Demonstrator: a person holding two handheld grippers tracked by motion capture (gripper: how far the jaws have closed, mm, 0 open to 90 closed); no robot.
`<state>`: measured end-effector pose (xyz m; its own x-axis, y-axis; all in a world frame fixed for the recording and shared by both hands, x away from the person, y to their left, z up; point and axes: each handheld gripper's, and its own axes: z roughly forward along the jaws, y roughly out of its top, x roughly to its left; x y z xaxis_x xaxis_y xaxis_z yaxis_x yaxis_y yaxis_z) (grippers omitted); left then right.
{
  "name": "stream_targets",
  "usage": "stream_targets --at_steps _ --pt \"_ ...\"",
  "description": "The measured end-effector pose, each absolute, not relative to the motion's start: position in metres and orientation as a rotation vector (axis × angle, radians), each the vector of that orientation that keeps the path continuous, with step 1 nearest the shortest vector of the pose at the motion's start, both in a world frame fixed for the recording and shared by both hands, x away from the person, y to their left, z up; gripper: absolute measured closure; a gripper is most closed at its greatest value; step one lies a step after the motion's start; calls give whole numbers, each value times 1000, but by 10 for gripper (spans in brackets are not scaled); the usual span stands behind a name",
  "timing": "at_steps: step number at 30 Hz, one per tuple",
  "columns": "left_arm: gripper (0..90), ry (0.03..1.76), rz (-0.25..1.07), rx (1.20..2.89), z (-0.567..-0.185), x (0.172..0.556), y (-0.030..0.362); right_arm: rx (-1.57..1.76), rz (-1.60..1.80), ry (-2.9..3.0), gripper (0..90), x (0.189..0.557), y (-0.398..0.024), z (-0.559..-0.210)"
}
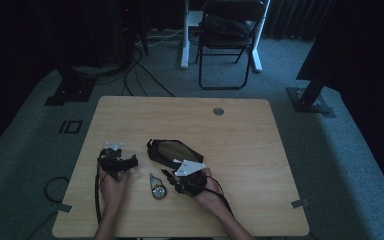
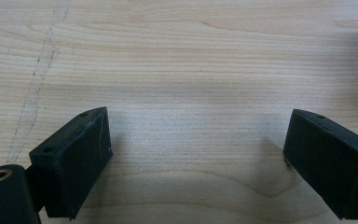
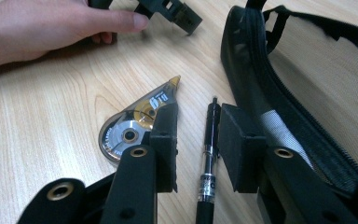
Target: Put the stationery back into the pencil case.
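Two tongs sat over the table point(image 1: 240, 135).
Left tongs point(image 2: 198, 149) gaped wide; right tongs point(image 3: 196, 135) straddled a pen point(image 3: 208, 154), unclosed.

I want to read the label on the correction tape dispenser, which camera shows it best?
The right gripper view: the correction tape dispenser lies close, its reel and label visible. In the high view it is small and dim. The left gripper view looks at bare table.

The worktop point(image 1: 240, 135) is pale wood with fine grain (one faint chalky streak in the left gripper view). The pencil case point(image 3: 307, 79) is black with dark mesh. The correction tape point(image 3: 135, 123) is clear, silver and amber; the pen point(image 3: 209, 154) black and clear.
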<state>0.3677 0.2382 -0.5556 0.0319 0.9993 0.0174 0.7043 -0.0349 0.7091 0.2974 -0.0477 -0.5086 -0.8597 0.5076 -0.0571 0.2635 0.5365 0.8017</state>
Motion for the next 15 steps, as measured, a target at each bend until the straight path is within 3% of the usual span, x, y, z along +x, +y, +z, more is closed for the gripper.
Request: stream_targets --at_steps 15 --pt "78 1724 735 1794 -556 368 238 667 1171 2511 747 299 -45 -521"
